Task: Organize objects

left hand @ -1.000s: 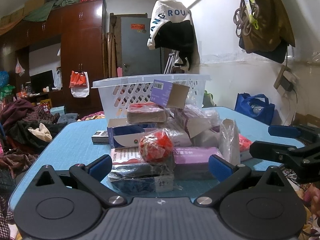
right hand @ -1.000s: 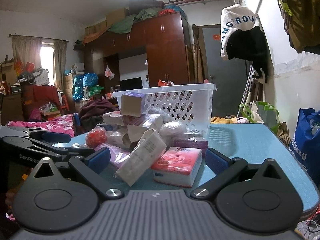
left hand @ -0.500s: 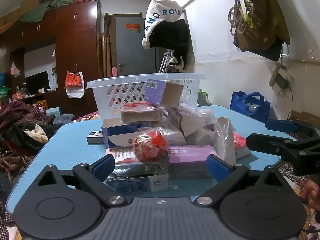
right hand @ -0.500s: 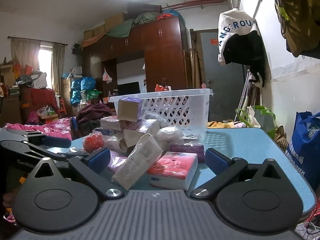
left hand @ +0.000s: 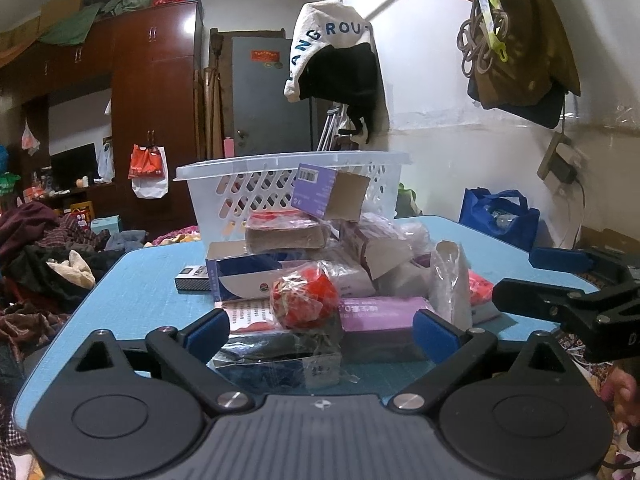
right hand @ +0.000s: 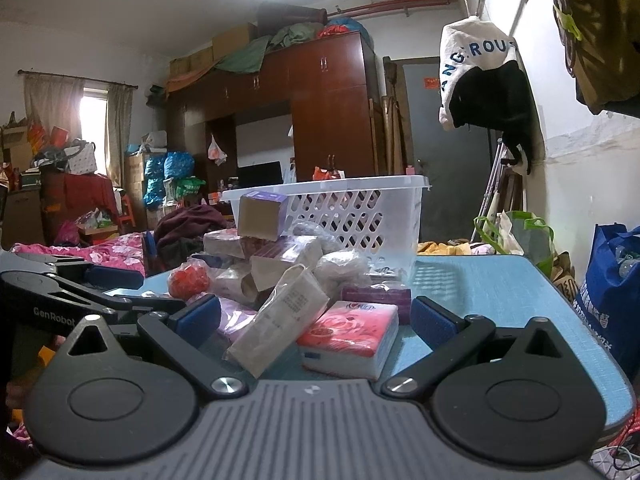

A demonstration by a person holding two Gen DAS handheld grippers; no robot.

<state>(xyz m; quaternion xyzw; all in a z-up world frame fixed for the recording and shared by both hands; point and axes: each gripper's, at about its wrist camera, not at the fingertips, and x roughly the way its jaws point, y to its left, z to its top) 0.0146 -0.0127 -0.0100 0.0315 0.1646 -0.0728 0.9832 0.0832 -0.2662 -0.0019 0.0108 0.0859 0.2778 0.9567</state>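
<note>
A pile of packets and boxes lies on the blue table (left hand: 132, 292) in front of a white plastic basket (left hand: 256, 184). In the left wrist view a red wrapped ball (left hand: 306, 300), a purple packet (left hand: 380, 310) and a purple-and-brown box (left hand: 330, 192) on top stand out. My left gripper (left hand: 320, 336) is open and empty, just short of the pile. In the right wrist view my right gripper (right hand: 316, 318) is open and empty, with a pink tissue pack (right hand: 352, 336) and a clear-wrapped packet (right hand: 280, 320) between its fingers' line. The basket (right hand: 352, 208) stands behind.
The right gripper shows at the right edge of the left wrist view (left hand: 568, 296); the left gripper shows at the left of the right wrist view (right hand: 76, 292). A blue bag (left hand: 498, 216) sits by the wall. Clothes heap (left hand: 48, 248) lies left of the table.
Both views have shifted slightly; the left gripper has drawn back a little and turned slightly. Both grippers stay open. Nothing in the pile has moved.
</note>
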